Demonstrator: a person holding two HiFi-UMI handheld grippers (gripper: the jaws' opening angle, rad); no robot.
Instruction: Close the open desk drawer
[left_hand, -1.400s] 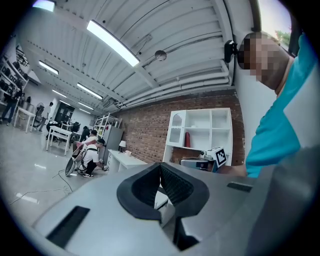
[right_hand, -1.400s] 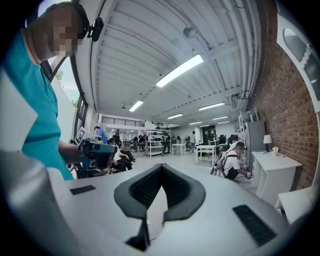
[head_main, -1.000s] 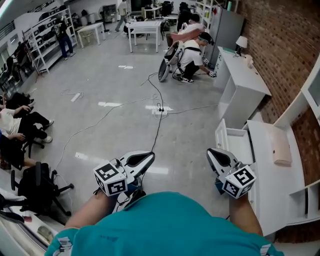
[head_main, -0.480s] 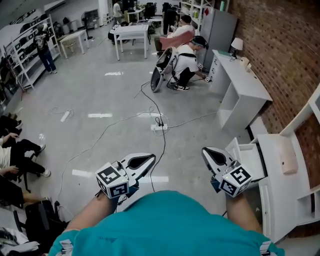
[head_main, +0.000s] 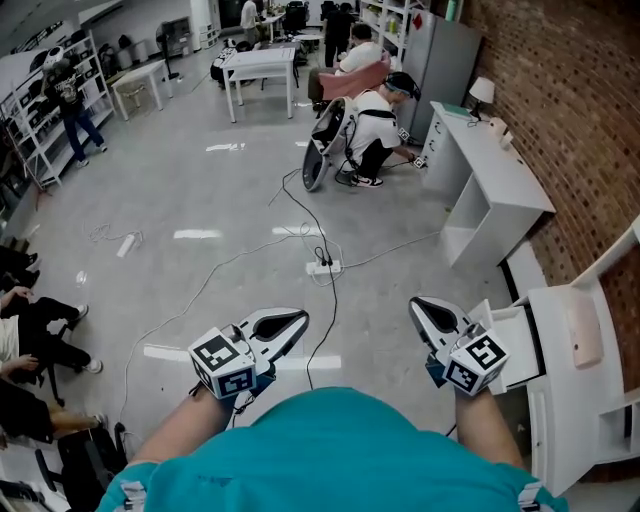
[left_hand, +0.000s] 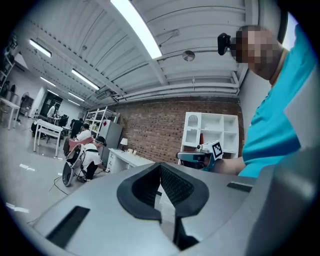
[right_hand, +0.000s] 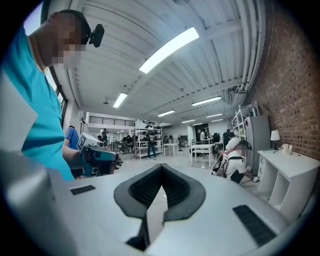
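Left hand-held gripper: clenched, empty, held out at waist.
Right hand-held gripper: clenched, empty, near the open drawer of the desk.

**White furniture, red brick, grey floor**

The left tongs and right tongs are pale grey with black pads and black-and-white square markers. The shirt is teal. At the right, the drawer and tabletop are white and the brick wall red-brown. A black cable crosses the grey floor.
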